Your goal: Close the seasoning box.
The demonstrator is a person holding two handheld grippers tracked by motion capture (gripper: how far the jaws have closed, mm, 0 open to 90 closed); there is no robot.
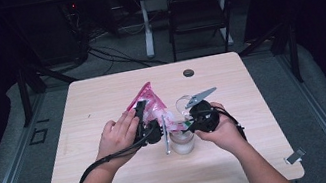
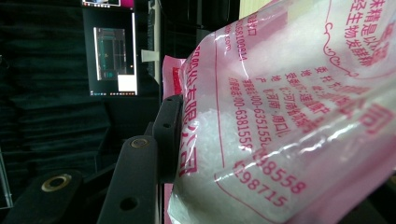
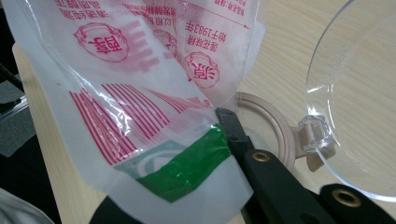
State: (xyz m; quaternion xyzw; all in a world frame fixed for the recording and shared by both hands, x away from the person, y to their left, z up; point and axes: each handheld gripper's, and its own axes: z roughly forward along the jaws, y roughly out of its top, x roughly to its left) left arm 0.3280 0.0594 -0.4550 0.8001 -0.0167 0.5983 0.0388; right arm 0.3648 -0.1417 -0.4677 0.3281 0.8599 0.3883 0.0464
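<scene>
A pink and clear plastic bag (image 1: 146, 100) of white granules (image 2: 289, 93) is held tilted above a clear jar (image 1: 183, 143) at mid-table. My left gripper (image 1: 146, 122) is shut on the bag's side; one black finger (image 2: 140, 172) presses against it and the other is hidden behind the bag. My right gripper (image 1: 188, 123) is shut on the bag's lower corner, where a green patch (image 3: 187, 163) shows beside one finger (image 3: 236, 133). Just under that corner lie the jar's beige rim (image 3: 278, 126) and its hinged clear lid (image 3: 359, 93), which stands open.
A black grommet (image 1: 188, 72) sits in the wooden table (image 1: 116, 181) near its far edge. Beyond the table stand a black folding chair (image 1: 197, 9) and a white desk leg (image 1: 145, 23), with cables on the floor. A lit monitor (image 2: 114, 60) shows far off.
</scene>
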